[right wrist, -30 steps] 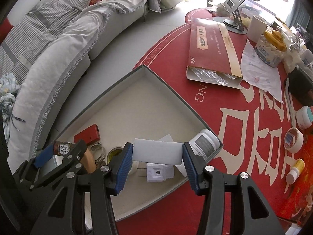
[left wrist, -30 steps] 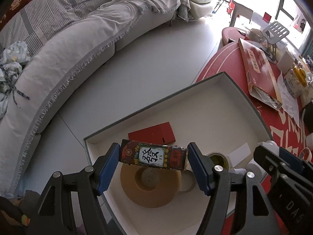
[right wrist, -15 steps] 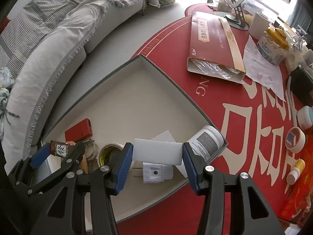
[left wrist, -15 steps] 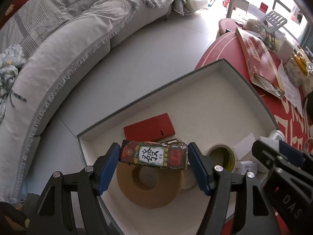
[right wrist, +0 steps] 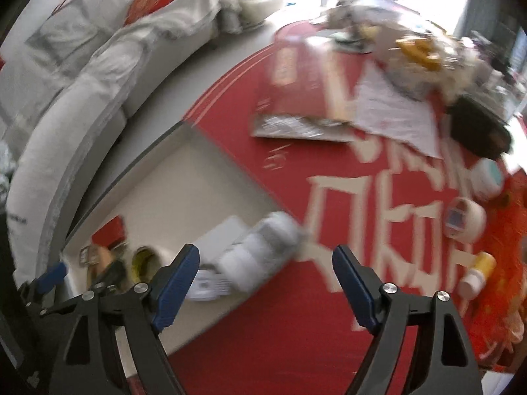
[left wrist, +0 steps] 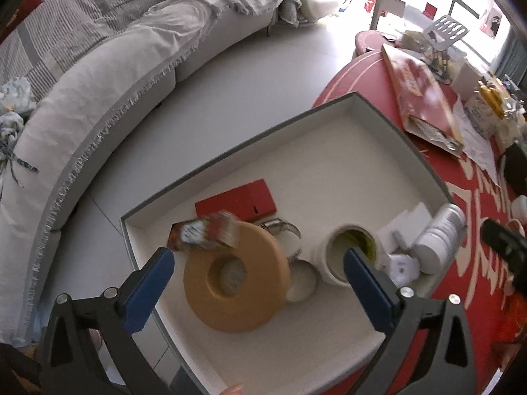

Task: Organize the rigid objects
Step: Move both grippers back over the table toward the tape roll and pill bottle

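A small patterned box (left wrist: 202, 235), motion-blurred, lies tilted on the far-left edge of the tan tape roll (left wrist: 237, 276) in the shallow white tray (left wrist: 329, 151). Right of the roll lies a white flat box (left wrist: 408, 222), beside a white jar (left wrist: 438, 238).

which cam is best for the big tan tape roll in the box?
Left wrist. The tan tape roll lies flat in the white box, sharp and nearly whole, a small patterned box over its rim. In the right wrist view it is a blurred tan sliver at the frame's left.
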Available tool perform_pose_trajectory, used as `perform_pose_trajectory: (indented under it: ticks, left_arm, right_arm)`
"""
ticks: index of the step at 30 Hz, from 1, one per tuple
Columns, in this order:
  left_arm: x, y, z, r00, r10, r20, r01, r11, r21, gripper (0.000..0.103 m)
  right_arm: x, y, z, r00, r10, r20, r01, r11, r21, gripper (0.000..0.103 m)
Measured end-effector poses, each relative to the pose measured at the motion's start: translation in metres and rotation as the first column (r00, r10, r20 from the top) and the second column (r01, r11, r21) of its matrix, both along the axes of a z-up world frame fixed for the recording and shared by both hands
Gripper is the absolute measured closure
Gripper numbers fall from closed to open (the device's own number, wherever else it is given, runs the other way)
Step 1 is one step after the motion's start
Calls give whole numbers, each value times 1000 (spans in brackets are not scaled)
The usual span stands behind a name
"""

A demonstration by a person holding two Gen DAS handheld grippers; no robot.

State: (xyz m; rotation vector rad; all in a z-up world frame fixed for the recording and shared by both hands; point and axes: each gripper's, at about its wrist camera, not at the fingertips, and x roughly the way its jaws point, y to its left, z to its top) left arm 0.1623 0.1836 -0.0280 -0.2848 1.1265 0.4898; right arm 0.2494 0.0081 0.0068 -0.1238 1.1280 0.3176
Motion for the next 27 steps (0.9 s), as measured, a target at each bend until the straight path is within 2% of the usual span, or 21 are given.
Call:
perform_pose_trajectory:
  ticks: [5,6,11,14,17,18,19,20,22,25,27]
  left_arm:
    - [-15,-12,16,999,-7,45,9,999,-46,0]
    - [-19,-16,20,998,-5,62,9,998,-55,0]
    - [-33,-29,35,994,-24,110,31,997,-64,0]
    - [-38,-39,38,993,-57,100,63,996,-60,0]
    - [-43,-47,37,993,-77,86,81,995,-55,0]
    - [-45,-50,36,994,-83,77,87,995,-52,0]
    - [-47,-53,34,994,-90,66,93,994,-51,0]
    - [-48,-54,33,994,-95,57,98,994,-52,0]
    - [-49,-57,29,994,-104,40,106,993,-50,0]
    - [-52,-61,27,993,-112,30,113,993,-44,0]
    - [-54,-63,27,993,-118,29,119,992,-40,0]
  right_arm:
    - [8,-63,10,982,-150,115,161,983,-93,19]
    - [15,-80,8,972,-196,131,213,969,-127,19]
    - [41,-137,-1,918,-361,162,385,910,-155,19]
    - [54,-154,-11,904,-396,161,421,892,-168,19]
    - [73,-162,-27,906,-408,112,422,892,-160,19]
    - [79,-161,-32,909,-405,99,416,897,-148,23]
    - [83,-159,-36,915,-393,89,402,904,-142,37]
    - [85,-158,-40,922,-380,76,388,909,-151,42]
    - [88,-157,-50,934,-355,33,356,920,-165,70]
    - [70,-152,-49,952,-306,0,303,942,-144,72]
    - [42,-136,-41,981,-193,-21,189,975,-115,72]
